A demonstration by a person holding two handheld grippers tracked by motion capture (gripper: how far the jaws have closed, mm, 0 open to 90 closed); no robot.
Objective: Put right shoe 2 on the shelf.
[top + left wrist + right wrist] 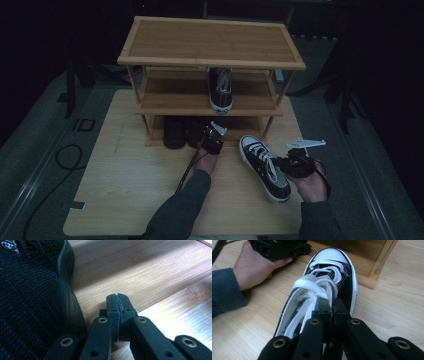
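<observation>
Left gripper (212,138) reaches, jaws closed empty, into the rack's (210,62) bottom shelf; right gripper's (295,164) jaws pinch the sneaker's (263,166) side.

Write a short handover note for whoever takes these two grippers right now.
Left gripper: shut, empty, at the rack's bottom shelf beside a dark knit shoe.
Right gripper: shut on the side of the black sneaker, which lies on the table in front of the wooden rack.
Done: matching sneaker sits on the middle shelf; dark shoes on the bottom shelf.
Left: probably lift the table sneaker onto the rack beside its mate.
</observation>
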